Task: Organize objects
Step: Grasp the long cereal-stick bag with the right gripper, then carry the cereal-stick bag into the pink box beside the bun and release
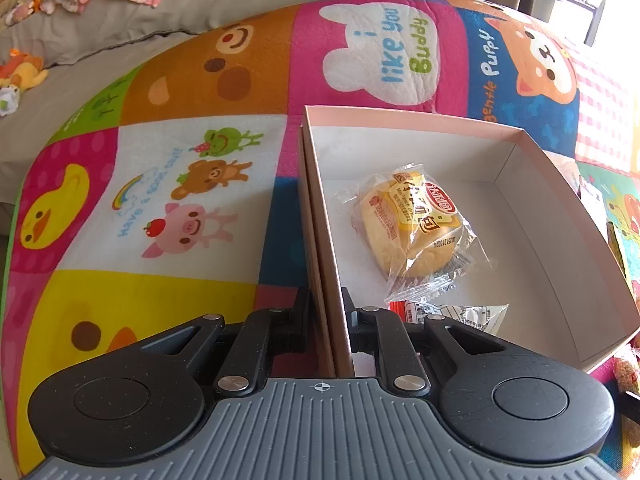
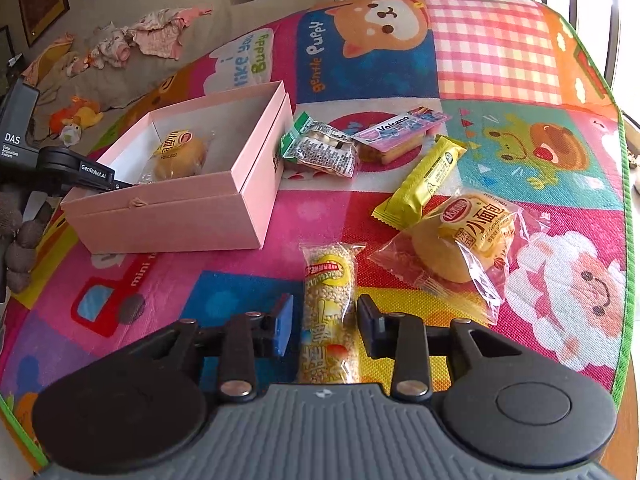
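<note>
- Between the left gripper's (image 1: 326, 312) fingers stands the near wall of the pink box (image 1: 320, 216); the two fingers are drawn together on that wall, one outside it and one inside
- Ahead of those fingers and to their right, inside the box, lies a wrapped bun (image 1: 412, 224) in clear film with a yellow and red label, on the white floor of the box
- Just beside the inner finger, a second packet (image 1: 456, 312) with white and red print lies on the box floor, partly hidden by the gripper
- Left of the fingers spreads the cartoon play mat (image 1: 168, 184), with a duck, a bear and a pig printed on it
- Between the right gripper's (image 2: 325, 328) fingers lies a puffed-grain bar (image 2: 329, 312) in a clear wrapper with a yellow label, lengthwise along them; the fingers stand apart on either side, with a gap at the blue-padded one, and whether the other touches the wrapper cannot be told
- Ahead of these fingers and to their right, a second wrapped bun (image 2: 468, 240) rests on the mat, with a yellow bar (image 2: 424, 180) just beyond, touching its wrapper
- Further ahead lie a green-edged packet (image 2: 320, 150) and a pink "Volcano" cake packet (image 2: 396, 136), overlapping, beside the box's far end
- Well ahead and to the left stands the open box, the other gripper at its left end
</note>
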The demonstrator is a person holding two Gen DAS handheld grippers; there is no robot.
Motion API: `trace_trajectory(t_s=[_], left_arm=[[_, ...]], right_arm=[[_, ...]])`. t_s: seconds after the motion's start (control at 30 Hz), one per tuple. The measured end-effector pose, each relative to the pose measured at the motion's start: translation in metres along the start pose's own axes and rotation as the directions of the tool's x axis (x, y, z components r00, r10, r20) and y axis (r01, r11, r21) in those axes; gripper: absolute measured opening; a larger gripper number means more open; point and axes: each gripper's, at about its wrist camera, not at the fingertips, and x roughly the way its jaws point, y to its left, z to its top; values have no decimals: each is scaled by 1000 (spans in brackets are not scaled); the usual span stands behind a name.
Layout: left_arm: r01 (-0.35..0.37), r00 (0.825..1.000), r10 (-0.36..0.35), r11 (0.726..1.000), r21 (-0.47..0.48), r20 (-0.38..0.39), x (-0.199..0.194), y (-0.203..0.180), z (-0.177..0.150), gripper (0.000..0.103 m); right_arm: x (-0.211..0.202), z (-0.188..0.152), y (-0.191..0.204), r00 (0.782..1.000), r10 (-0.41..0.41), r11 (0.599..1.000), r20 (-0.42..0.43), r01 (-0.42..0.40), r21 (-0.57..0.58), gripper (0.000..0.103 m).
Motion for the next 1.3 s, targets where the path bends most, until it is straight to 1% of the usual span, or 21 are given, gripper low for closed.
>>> trace_trajectory(t_s=[0.03,0.13,0.2,0.3,0.47,0.6,0.63,0.7,0.77,0.93,1.0,1.07,1.13,1.23,1.3], left_arm=[[0,1000,0,1000,0,0,0,0,0,15],[2,1000,-2,1000,3,1,0,0,0,15],[3,1000,-3,1000,3,-1,1,1,0,15],[-2,1000,3,1000,5,-4,1,-1,1,15],[-6,1000,6,1000,7,-5,0,-2,1,15],[-3,1000,3,1000,3,-5,0,-1,0,15],[-3,1000,3,1000,3,-6,0,-1,0,15],[-3,1000,3,1000,3,-6,0,-1,0,15],[-1,1000,1,1000,4,-5,0,0,0,15],[4,1000,-4,1000,0,-4,0,1,-1,15],[3,1000,-3,1000,0,-5,0,1,-1,15],[4,1000,-4,1000,0,-5,0,1,-1,15],[3,1000,-3,1000,0,-5,0,1,-1,15],[2,1000,-2,1000,0,-5,0,1,-1,15],[5,1000,-5,1000,0,-6,0,1,-1,15]], right_arm=[[3,1,1,1000,-13,1000,4,13,-4,36],[6,2,5,1000,-29,999,12,29,-18,37],[5,0,6,1000,-6,1000,10,7,-18,37],[0,-6,8,1000,2,1000,14,-2,-24,36],[-12,-17,9,1000,22,1000,9,-22,11,37],[-17,-20,15,998,69,997,-3,-69,23,37],[-16,-20,17,998,70,997,-3,-70,17,38],[-14,-20,23,999,44,999,9,-44,-9,39],[-10,-18,26,1000,19,999,19,-19,-29,42],[2,-9,25,1000,1,999,31,1,-43,43],[1,-9,26,1000,8,998,26,-6,-59,40],[-2,-12,26,999,27,997,17,-25,-76,30],[-7,-15,25,999,36,995,10,-35,-91,29],[-18,-22,21,1000,28,994,-4,-29,-108,28],[-29,-25,14,999,40,993,-23,-43,-108,28]])
